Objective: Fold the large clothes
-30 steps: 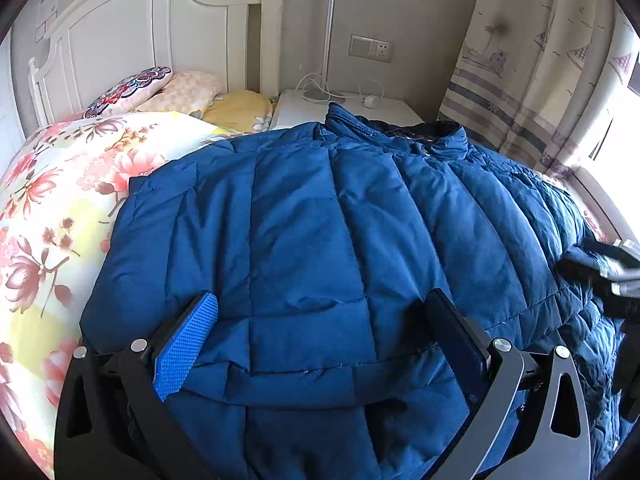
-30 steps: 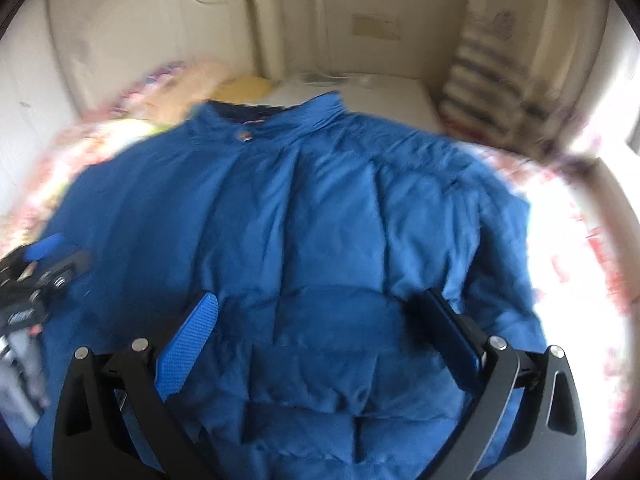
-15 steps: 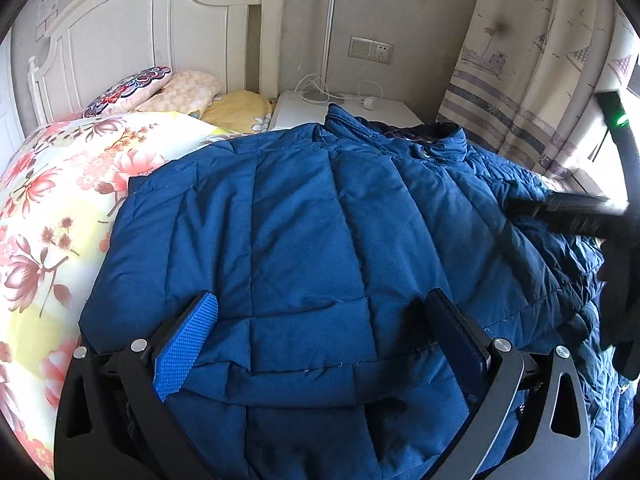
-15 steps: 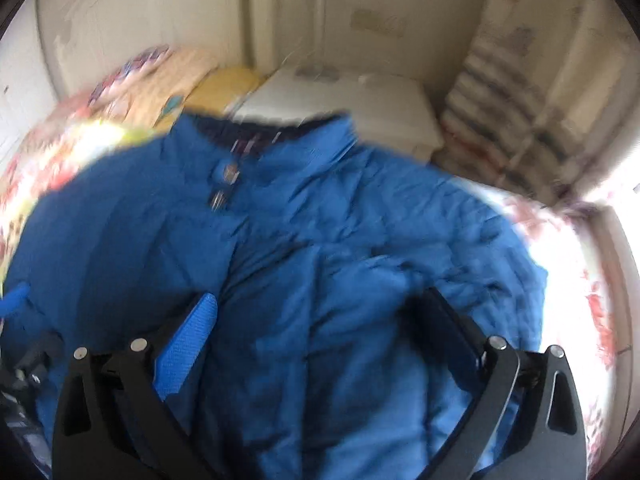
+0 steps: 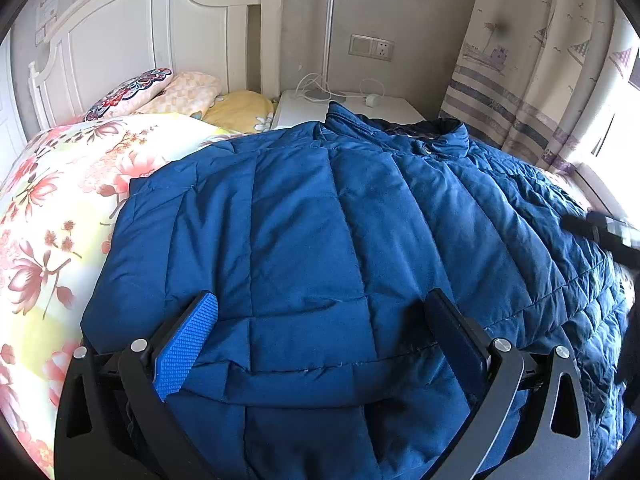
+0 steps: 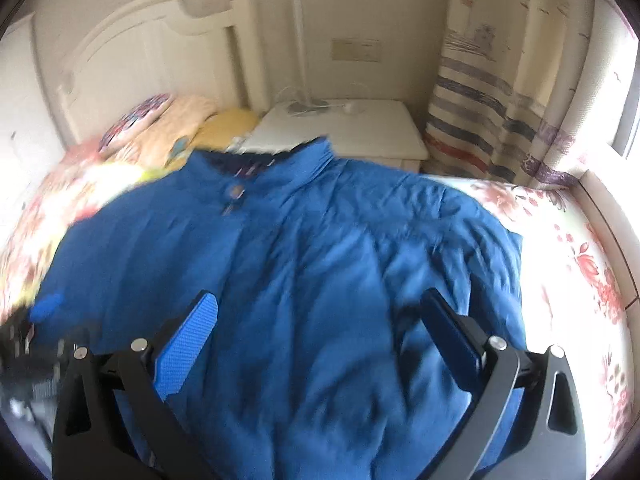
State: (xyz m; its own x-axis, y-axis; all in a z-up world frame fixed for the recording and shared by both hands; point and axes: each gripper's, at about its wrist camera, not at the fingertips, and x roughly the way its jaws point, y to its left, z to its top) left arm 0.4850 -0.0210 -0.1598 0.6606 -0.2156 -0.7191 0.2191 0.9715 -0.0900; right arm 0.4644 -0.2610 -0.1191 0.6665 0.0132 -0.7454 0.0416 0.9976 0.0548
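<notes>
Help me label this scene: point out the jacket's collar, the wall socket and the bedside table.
collar (image 5: 452, 136), left wrist view, right upright edge.
wall socket (image 5: 371, 47), left wrist view, plate centre.
bedside table (image 6: 380, 128), right wrist view, bare top.

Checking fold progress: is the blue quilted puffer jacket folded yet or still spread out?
Partly folded: the blue quilted puffer jacket lies across the floral bedspread, collar toward the nightstand, one flap already laid over its body.

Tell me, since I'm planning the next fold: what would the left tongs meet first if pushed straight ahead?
Most likely the blue padded jacket: the open left tongs already straddle its folded hem, and the quilted fabric fills the line ahead. Depth is unclear.
</notes>
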